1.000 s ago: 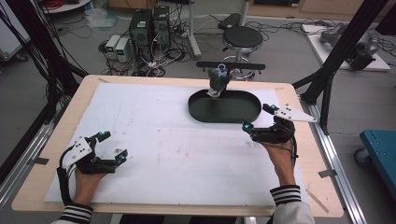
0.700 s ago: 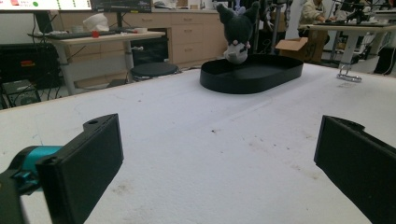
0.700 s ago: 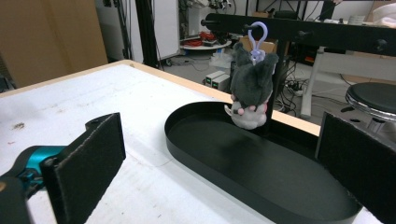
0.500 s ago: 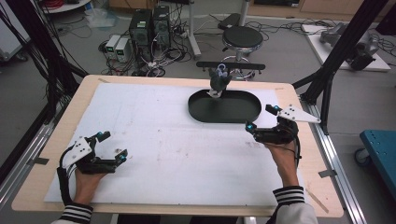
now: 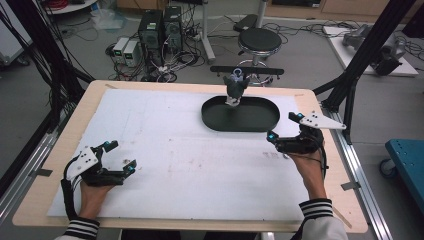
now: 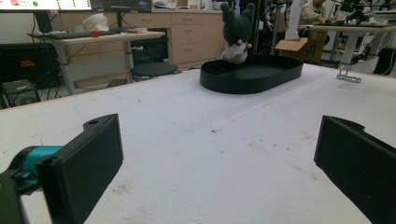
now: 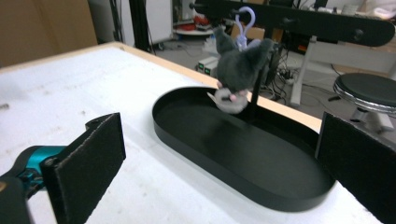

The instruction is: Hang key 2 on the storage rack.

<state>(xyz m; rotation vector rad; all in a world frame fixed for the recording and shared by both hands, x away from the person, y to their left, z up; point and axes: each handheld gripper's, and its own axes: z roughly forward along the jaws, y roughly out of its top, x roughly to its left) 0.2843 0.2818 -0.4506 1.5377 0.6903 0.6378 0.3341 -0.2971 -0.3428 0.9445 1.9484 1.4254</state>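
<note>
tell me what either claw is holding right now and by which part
Nothing is held. The left claw is open over the bare white mat, and the right claw is open just short of the black tray, whose plush toy is untouched.

This is a lab or research workroom. Black metal frame posts (image 5: pixel 362 55) stand around the wooden table (image 5: pixel 60 150), desktop computer towers (image 5: pixel 161 27) with tangled cables sit on the grey floor, a round black stool (image 5: pixel 258 39) waits nearby, and long workbenches with wooden cabinets (image 6: pixel 187 32) line the wall.
</note>
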